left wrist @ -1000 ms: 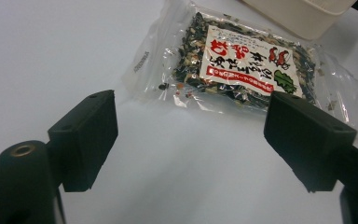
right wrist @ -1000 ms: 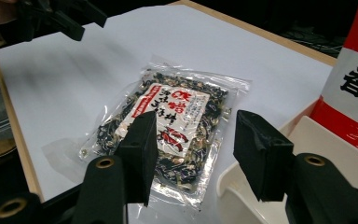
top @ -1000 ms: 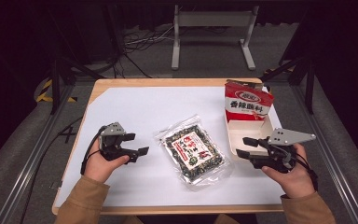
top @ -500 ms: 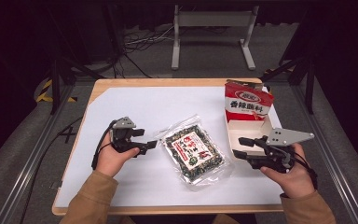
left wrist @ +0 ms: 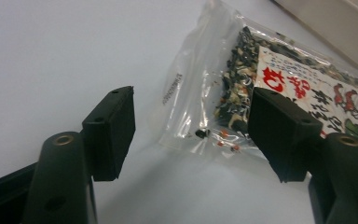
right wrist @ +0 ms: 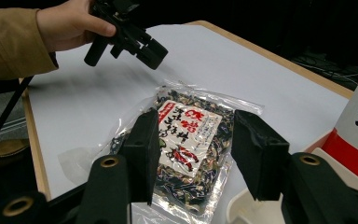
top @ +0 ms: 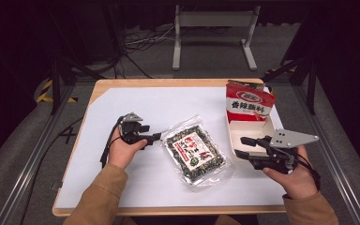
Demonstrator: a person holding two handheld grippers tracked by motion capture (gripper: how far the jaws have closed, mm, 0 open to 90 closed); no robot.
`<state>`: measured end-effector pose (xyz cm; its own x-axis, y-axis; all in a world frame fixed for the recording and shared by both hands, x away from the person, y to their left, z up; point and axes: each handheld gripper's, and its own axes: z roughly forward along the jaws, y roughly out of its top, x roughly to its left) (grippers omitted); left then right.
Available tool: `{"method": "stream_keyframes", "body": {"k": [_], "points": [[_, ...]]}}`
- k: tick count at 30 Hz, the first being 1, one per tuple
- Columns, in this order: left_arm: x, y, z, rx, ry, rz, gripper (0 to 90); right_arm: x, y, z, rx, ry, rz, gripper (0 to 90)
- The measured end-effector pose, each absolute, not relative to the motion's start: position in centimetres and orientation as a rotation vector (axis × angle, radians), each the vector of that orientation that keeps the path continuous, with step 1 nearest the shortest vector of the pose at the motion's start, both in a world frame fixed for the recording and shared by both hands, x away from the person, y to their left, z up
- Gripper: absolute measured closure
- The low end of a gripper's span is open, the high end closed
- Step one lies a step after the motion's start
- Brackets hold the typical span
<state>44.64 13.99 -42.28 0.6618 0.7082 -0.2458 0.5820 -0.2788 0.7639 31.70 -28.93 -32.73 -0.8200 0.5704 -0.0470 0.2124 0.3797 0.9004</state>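
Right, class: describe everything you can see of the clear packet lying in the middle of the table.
The clear packet is a flat, see-through plastic pouch of dark dried pieces with a few pale and orange bits. A white label with red and black characters sits on top. Its sealed edges are crinkled and glossy. It lies flat and askew on the white sheet, beside the open carton. The left gripper is at its corner; nothing grips it.

Red snack bag (top: 248, 101) in white tray (top: 243, 132)
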Motion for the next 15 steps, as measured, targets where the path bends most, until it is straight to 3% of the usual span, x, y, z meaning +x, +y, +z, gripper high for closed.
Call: {"method": "stream_keyframes", "body": {"k": [6, 15], "points": [[45.6, 14.0, -43.1, 1.953, 1.031, 0.143, 51.1, 31.6, -28.9, -32.7, 0.663, 2.280, 1.431, 61.1], [46.6, 13.8, -44.4, 1.952, 1.063, 0.076, 60.4, 31.4, -28.9, -32.7, 0.630, 2.293, 1.464, 61.2]]}}
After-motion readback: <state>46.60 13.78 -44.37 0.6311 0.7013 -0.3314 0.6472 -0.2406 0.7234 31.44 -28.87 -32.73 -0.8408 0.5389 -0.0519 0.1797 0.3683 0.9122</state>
